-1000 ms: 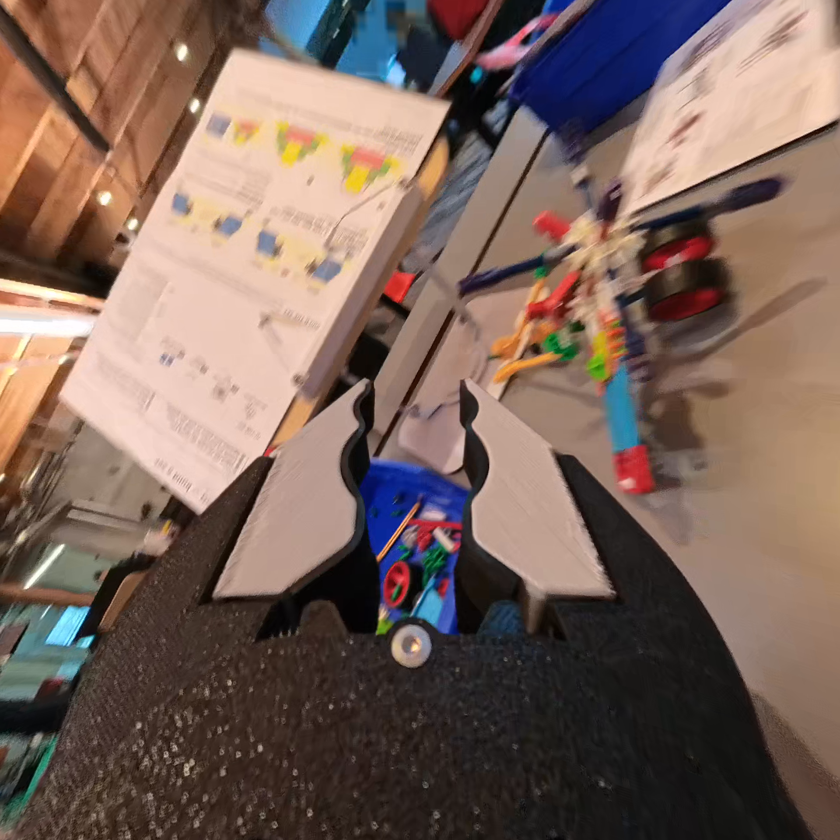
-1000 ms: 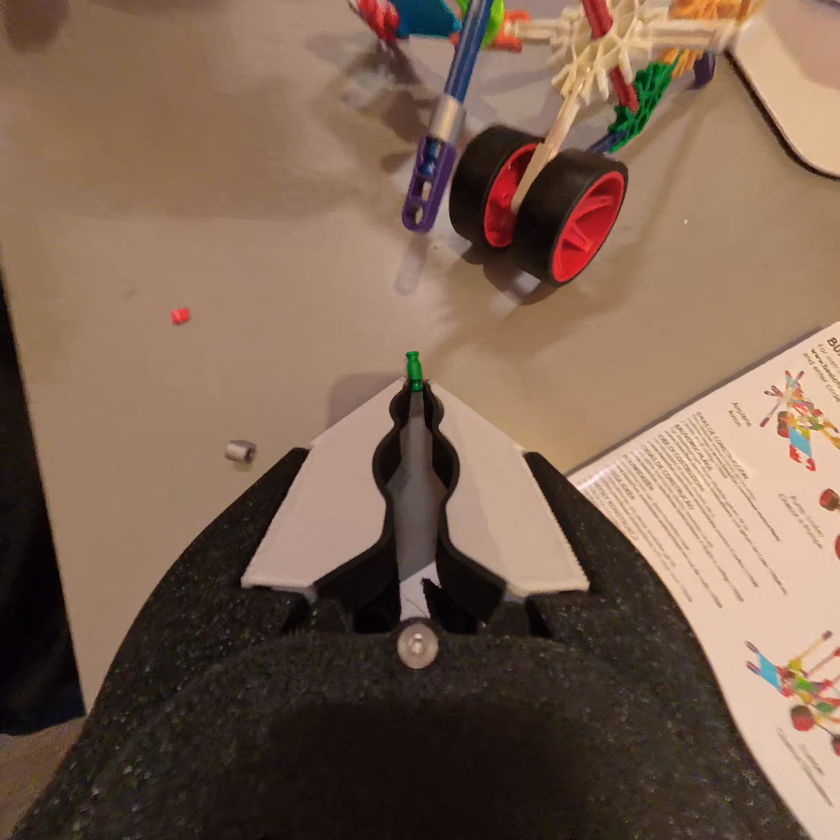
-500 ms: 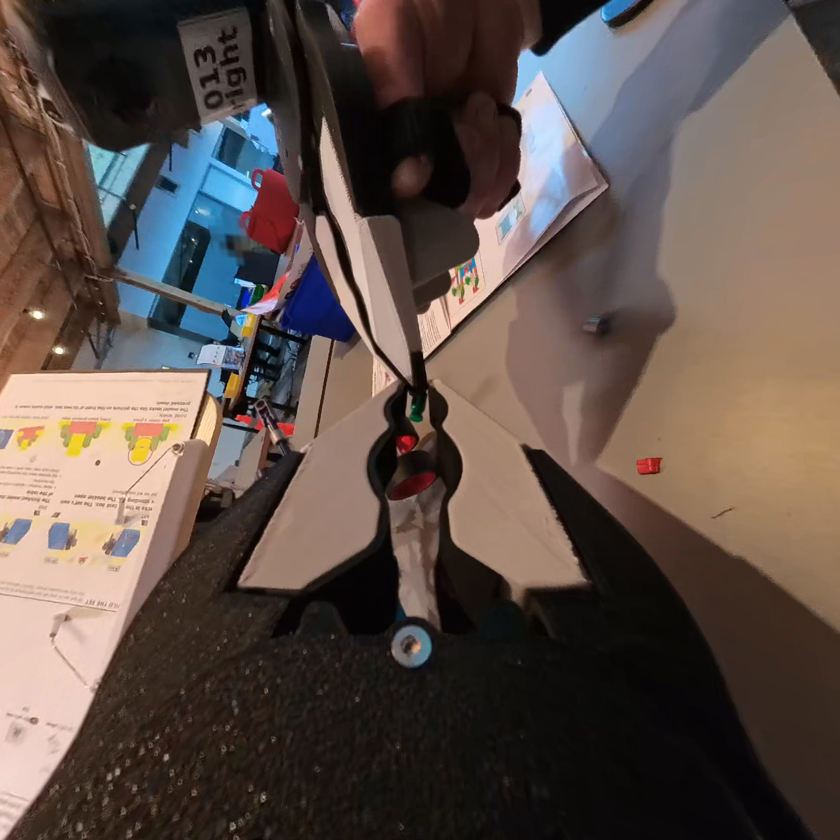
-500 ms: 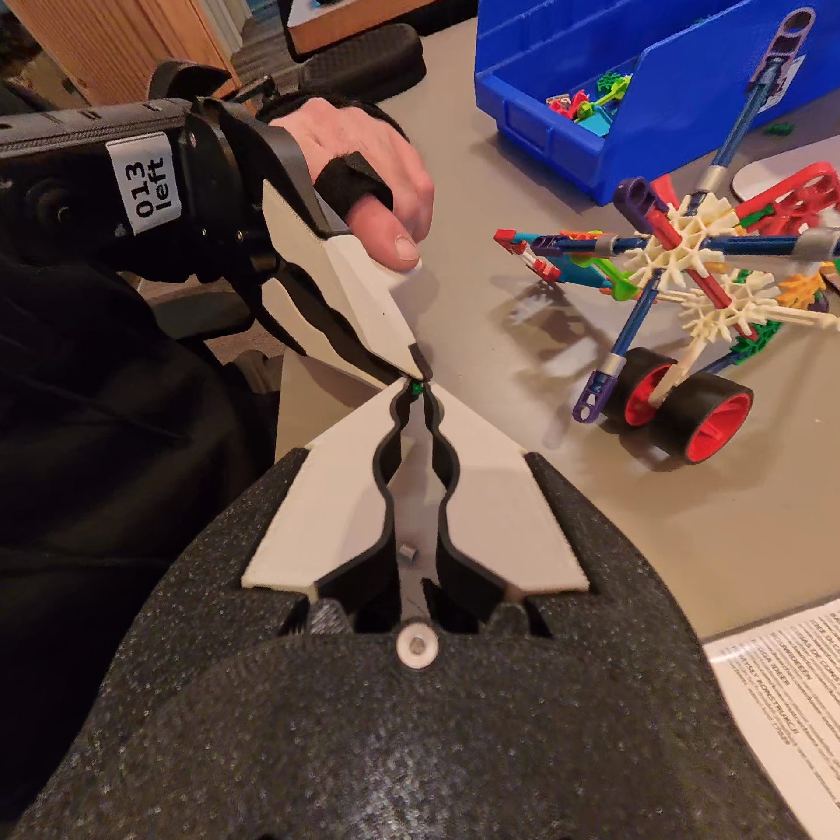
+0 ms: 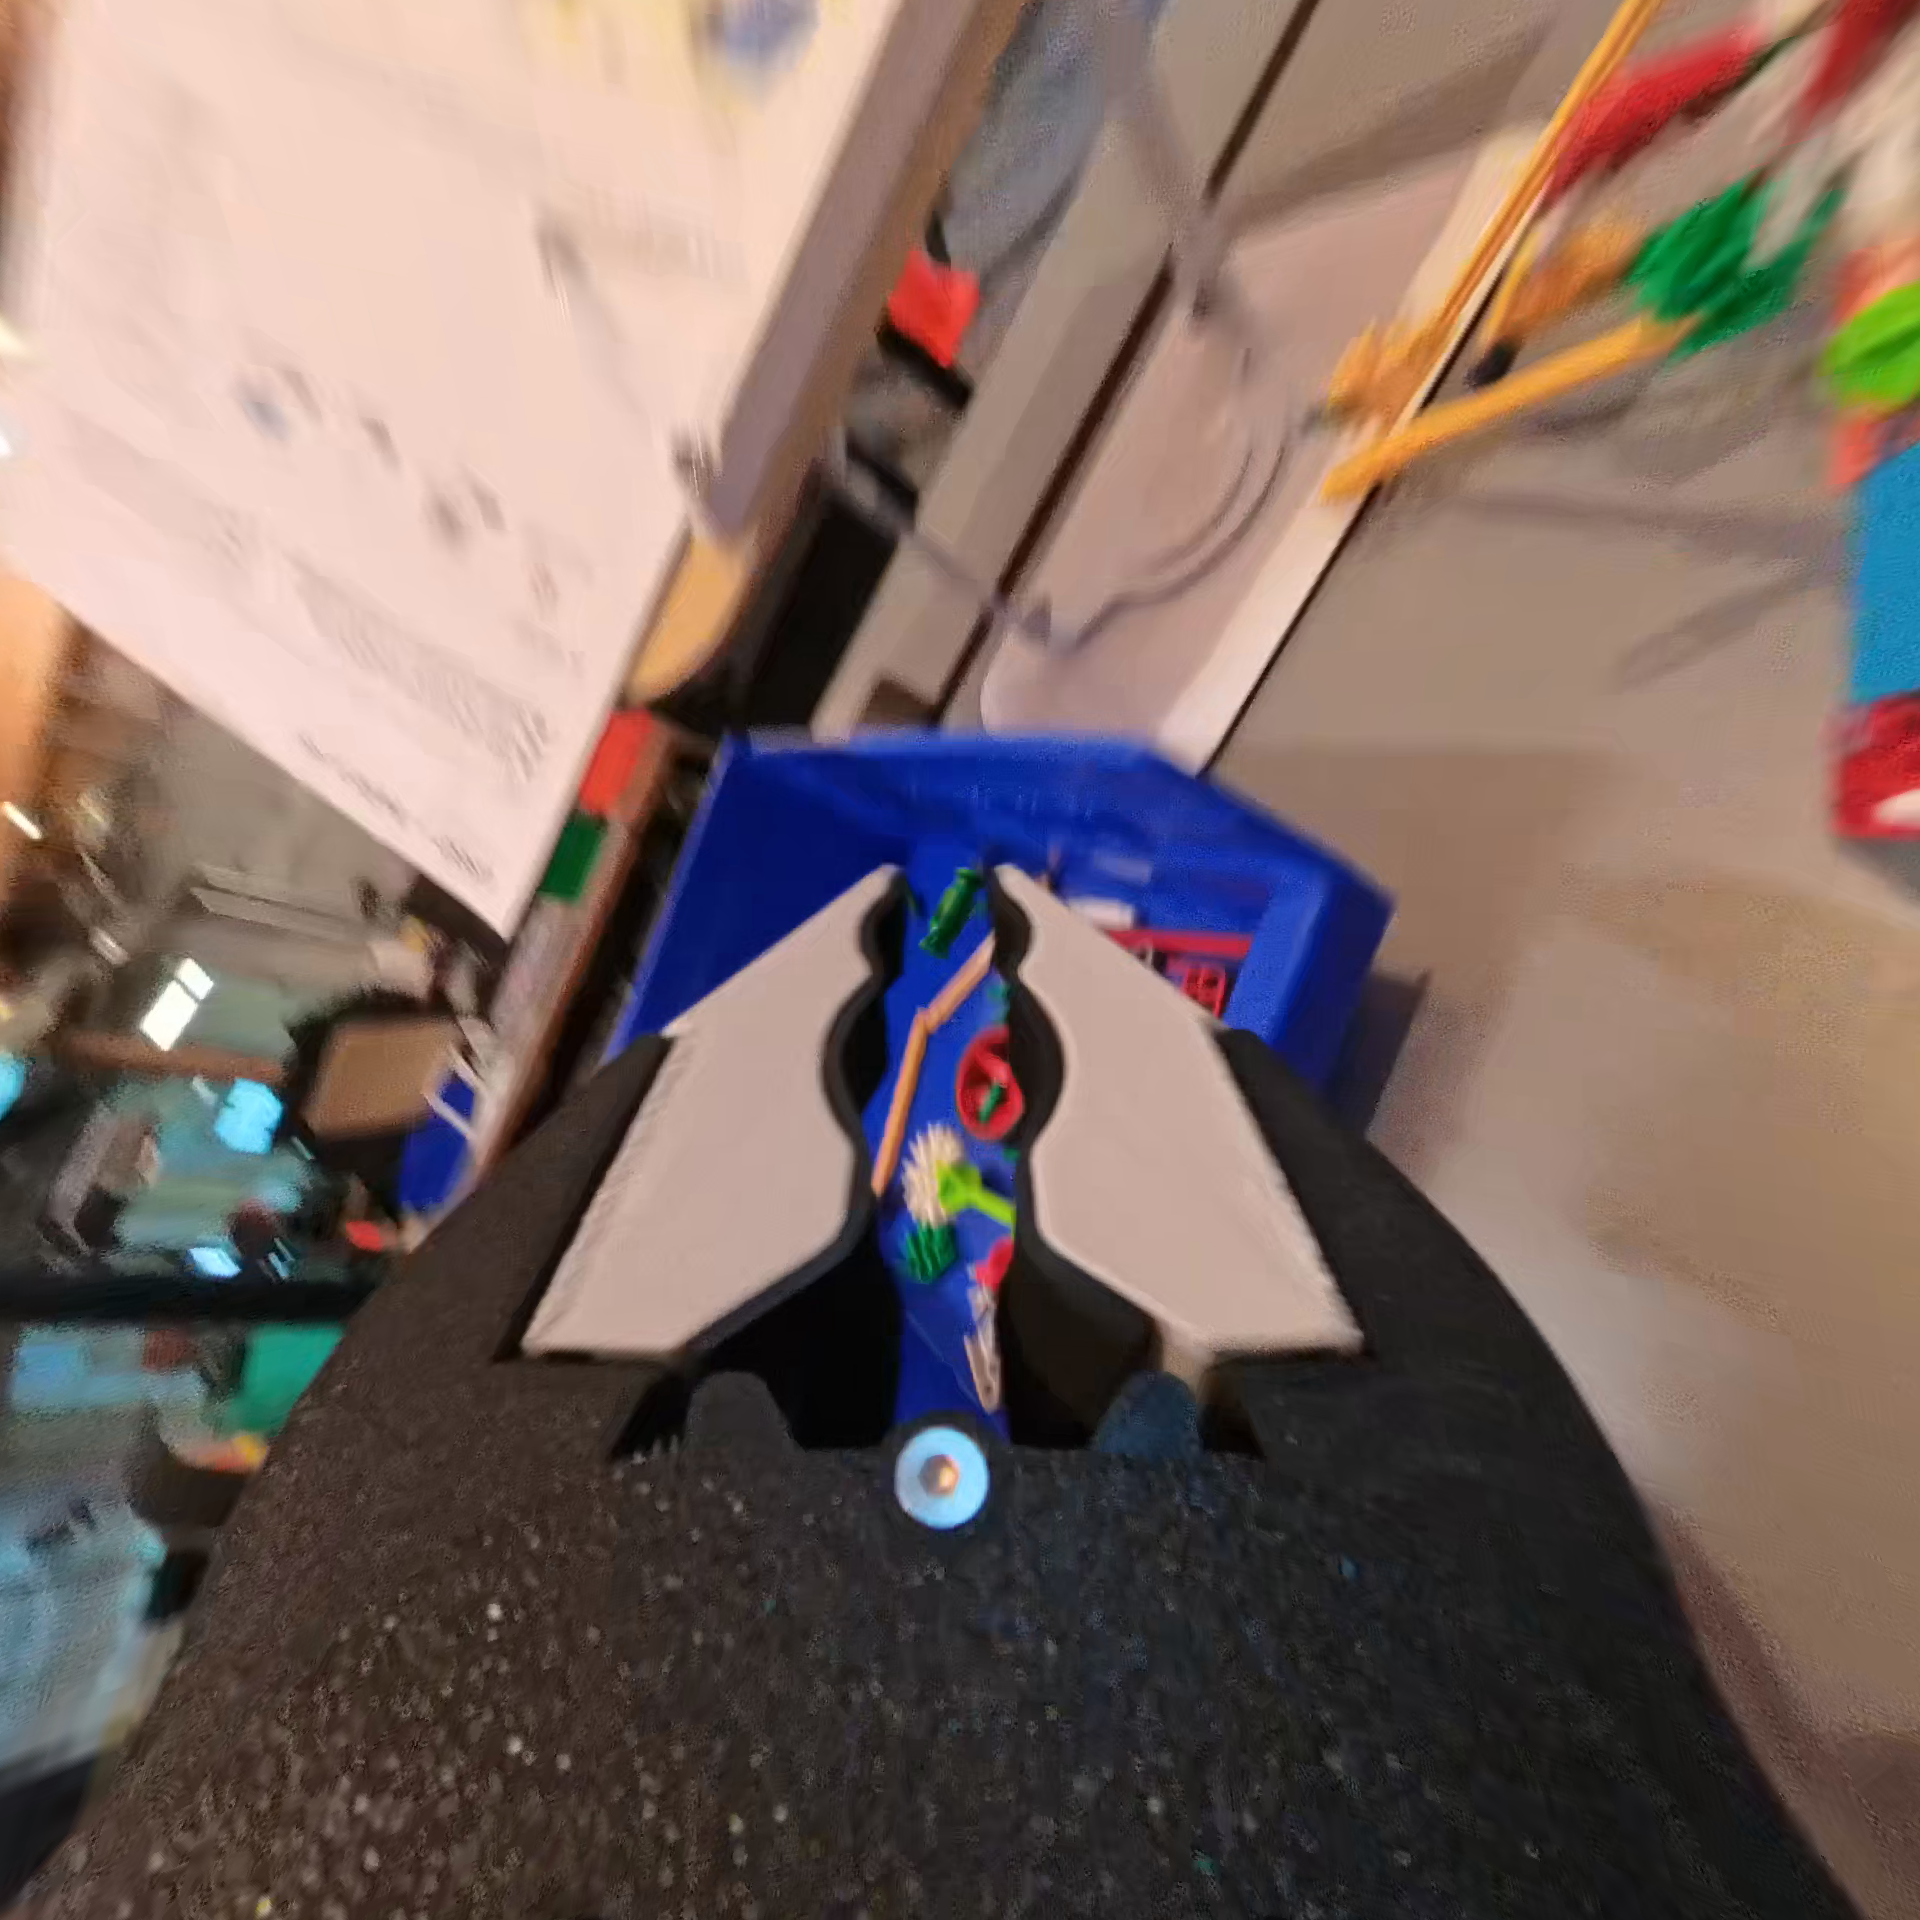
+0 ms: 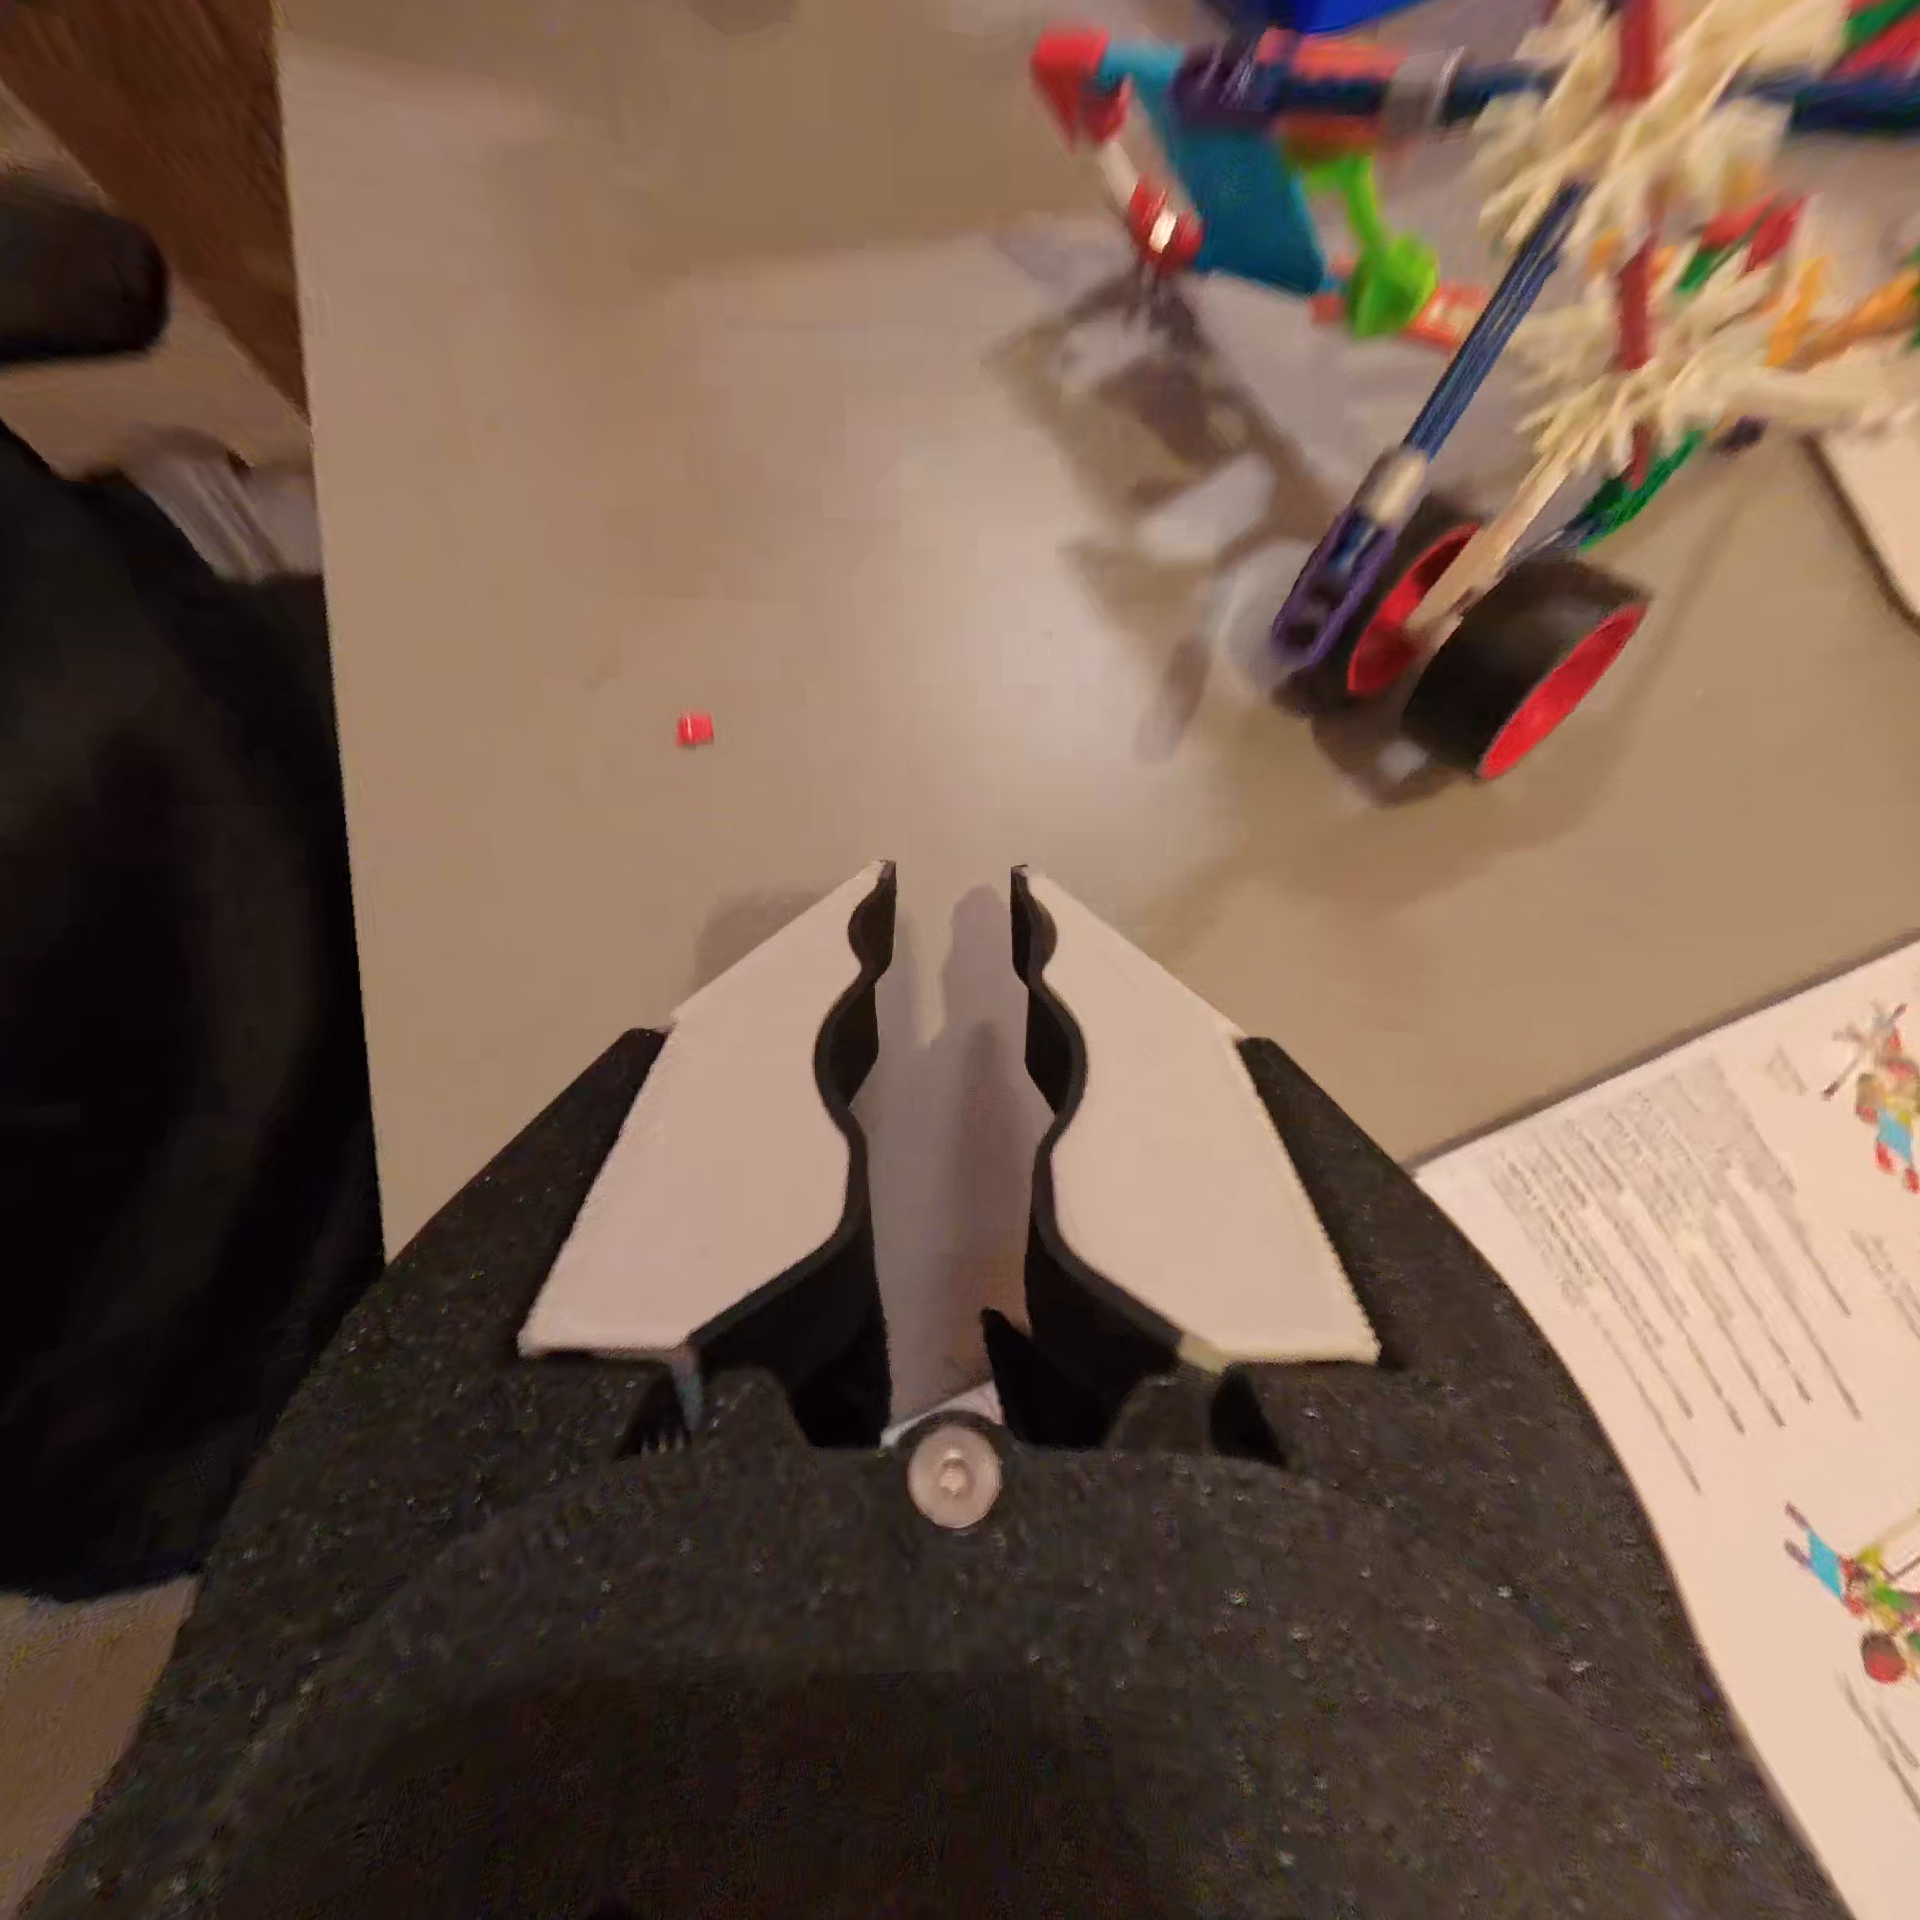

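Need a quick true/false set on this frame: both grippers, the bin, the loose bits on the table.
1. The right gripper grips a green piece. False: its jaws stand apart with nothing between them.
2. The left gripper points into a blue bin of loose building-toy parts. True.
3. A small green piece shows between the left gripper's tips. True.
4. The small red piece lies on the instruction sheet. False: it lies on the bare table, far from the sheet.
5. The model's wheels have blue hubs. False: the hubs are red and the tyres black.
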Available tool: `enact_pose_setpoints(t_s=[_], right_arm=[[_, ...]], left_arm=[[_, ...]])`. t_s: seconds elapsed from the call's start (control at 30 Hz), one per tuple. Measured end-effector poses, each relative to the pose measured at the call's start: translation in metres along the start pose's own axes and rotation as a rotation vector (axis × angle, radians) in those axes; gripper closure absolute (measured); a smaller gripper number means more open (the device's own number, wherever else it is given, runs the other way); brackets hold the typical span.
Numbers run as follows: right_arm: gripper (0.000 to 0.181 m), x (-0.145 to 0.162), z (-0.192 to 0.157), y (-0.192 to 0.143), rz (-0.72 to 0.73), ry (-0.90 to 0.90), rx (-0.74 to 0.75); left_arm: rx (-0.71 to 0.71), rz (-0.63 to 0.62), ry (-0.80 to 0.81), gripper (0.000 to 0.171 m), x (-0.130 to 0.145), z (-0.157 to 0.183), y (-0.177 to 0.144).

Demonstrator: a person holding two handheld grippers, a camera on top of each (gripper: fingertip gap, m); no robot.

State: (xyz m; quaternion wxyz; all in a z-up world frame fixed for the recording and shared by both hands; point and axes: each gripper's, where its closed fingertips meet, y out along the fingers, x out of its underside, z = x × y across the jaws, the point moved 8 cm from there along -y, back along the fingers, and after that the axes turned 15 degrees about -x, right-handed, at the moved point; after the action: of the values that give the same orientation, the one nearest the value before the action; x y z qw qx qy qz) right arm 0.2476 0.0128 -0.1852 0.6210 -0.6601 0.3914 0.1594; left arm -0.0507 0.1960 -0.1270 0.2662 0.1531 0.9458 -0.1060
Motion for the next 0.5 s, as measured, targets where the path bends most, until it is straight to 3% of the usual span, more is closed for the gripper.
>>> enact_pose_setpoints(t_s=[0.07, 0.17, 0.5], right_arm=[[0.159, 0.011, -0.002, 0.007, -0.039, 0.011, -0.017], [0.159, 0.025, -0.008, 0.015, -0.092, 0.01, -0.037], [0.159, 0.029, -0.027, -0.004, -0.017, 0.002, -0.029]], left_arm=[[-0.019, -0.13, -0.009, 0.129, 0.021, -0.007, 0.015], [-0.026, -0.093, -0.037, 0.128, 0.015, -0.008, 0.008], [0.093, 0.205, -0.032, 0.137, -0.066, 0.035, -0.059]])
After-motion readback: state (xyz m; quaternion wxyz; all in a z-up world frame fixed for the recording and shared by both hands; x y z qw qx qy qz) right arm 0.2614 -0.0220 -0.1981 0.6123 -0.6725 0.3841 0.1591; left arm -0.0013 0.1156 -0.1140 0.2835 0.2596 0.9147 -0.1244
